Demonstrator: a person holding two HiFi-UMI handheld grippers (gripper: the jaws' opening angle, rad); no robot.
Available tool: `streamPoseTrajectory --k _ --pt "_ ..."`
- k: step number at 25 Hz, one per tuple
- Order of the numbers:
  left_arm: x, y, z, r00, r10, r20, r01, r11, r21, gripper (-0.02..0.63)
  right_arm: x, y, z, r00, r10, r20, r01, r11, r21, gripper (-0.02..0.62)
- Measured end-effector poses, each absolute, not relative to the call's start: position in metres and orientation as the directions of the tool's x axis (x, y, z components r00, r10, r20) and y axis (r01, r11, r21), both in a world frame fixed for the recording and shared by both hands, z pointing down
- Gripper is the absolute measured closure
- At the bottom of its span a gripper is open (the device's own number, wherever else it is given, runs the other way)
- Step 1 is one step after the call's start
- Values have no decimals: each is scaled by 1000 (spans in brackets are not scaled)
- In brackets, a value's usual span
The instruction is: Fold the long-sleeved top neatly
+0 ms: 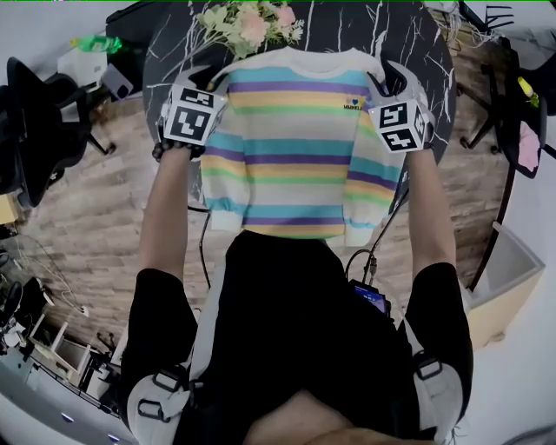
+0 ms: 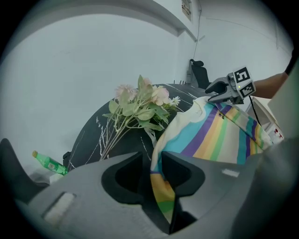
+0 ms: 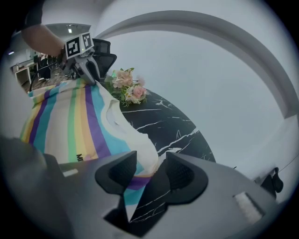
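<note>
The striped long-sleeved top [image 1: 300,148] is spread front-up on the round dark desk [image 1: 347,26], collar toward the far edge and hem at the near edge; whether the hem hangs over that edge cannot be told; the sleeves are laid along the body's two sides. The left tongs [image 2: 153,169] are set at the shoulder nearer the desk's left edge, jaws partly apart; a fold of striped cloth stands in the gap against one jaw, with space beside the other, so it is judged loose and not pinched. The right tongs [image 3: 150,172] are set at the other shoulder, likewise partly apart; the cloth's edge lies in the gap and the marble is seen through beside it, so no grip is judged there either.

The step in hand is taken to be the laying-out before the first fold; to be done well, both shoulders should be let down level with each other, the cloth cleared from the jaws without being dragged, and the shoulder line smoothed, since a slant here would be carried into every later fold; the flowers [image 1: 252,24] at the far edge, just beyond the collar, should be avoided.

Of containers, a green bottle [image 1: 97,43] is seen off the desk beyond its far left edge, and an open box [image 1: 508,278] is seen on the floor off the right edge; what is in either cannot be made out.
</note>
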State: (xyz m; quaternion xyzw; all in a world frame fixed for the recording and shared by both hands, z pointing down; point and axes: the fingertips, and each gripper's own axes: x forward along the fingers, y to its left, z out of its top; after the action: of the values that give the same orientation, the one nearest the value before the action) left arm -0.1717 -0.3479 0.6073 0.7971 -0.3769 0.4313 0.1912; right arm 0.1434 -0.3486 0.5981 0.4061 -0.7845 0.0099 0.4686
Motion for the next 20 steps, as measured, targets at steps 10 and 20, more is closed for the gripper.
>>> streamPoseTrajectory --k 10,20 --pt "-162 -324 589 331 -490 807 -775 -629 -64 471 151 -308 585 -247 -638 729 -705 635 317 402" --pt "-180 -279 572 222 -577 786 -832 -532 -156 419 149 -230 569 -292 -629 720 -725 637 262 402"
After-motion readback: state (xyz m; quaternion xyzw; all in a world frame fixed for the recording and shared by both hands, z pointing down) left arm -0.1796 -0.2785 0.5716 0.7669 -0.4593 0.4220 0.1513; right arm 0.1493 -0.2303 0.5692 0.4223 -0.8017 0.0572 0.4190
